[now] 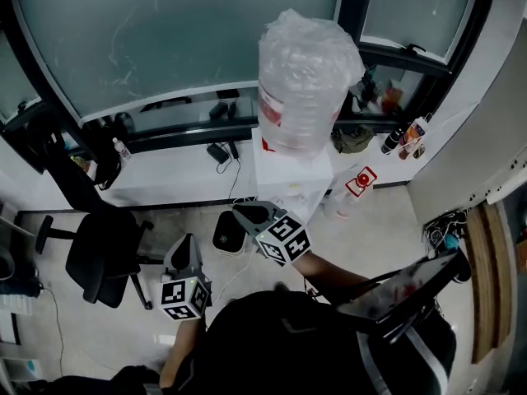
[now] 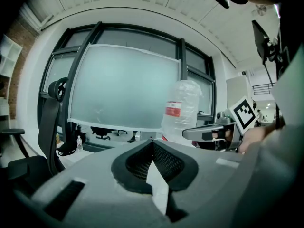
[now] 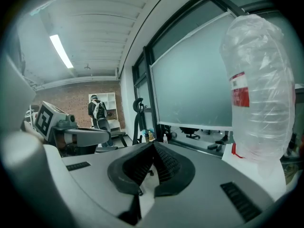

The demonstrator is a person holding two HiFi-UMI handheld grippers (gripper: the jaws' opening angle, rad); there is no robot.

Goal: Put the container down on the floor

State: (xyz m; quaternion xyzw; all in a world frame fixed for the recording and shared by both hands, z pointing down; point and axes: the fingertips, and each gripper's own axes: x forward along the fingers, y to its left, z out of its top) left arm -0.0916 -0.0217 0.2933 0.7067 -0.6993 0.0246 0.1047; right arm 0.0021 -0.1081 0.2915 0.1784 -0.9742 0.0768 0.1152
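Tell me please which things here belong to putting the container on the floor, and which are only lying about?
Belong to the job:
- container, standing on the white dispenser
- floor
- left gripper and right gripper, both shut, empty

Only lying about:
- office chair
- bottles at the far right
- cables on the floor

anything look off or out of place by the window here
One thing stands out: the big water container on top of the white dispenser is wrapped in crinkled clear plastic, odd for a bottle already in place. Nothing looks spilled or tipped; the office chair stands upright.
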